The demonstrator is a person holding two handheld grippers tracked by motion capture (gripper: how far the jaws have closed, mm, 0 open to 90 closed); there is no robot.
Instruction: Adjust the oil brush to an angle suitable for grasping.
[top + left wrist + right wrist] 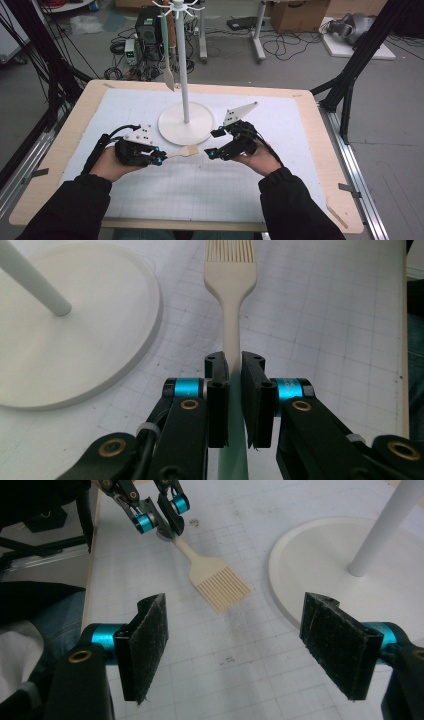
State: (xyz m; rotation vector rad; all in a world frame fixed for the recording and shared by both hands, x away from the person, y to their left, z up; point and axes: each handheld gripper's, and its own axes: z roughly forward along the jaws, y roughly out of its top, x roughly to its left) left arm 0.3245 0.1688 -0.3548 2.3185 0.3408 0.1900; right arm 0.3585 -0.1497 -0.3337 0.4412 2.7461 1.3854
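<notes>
A cream silicone basting brush (186, 151) with a pale green handle end is held level just above the white mat. My left gripper (159, 158) is shut on its handle; in the left gripper view the two black jaws clamp the handle (231, 347) and the bristle head (230, 260) points away. My right gripper (215, 144) stands open to the right of the brush head, jaws wide apart with nothing between them. In the right gripper view the brush head (219, 586) lies ahead between the pads (150, 640), with the left gripper (159, 516) beyond it.
A white hanging stand with a round base (185, 123) and a tall pole (181, 60) rises just behind the brush. Another utensil (168, 60) hangs from its top hooks. The gridded mat (190, 190) covers a wooden table (330, 165).
</notes>
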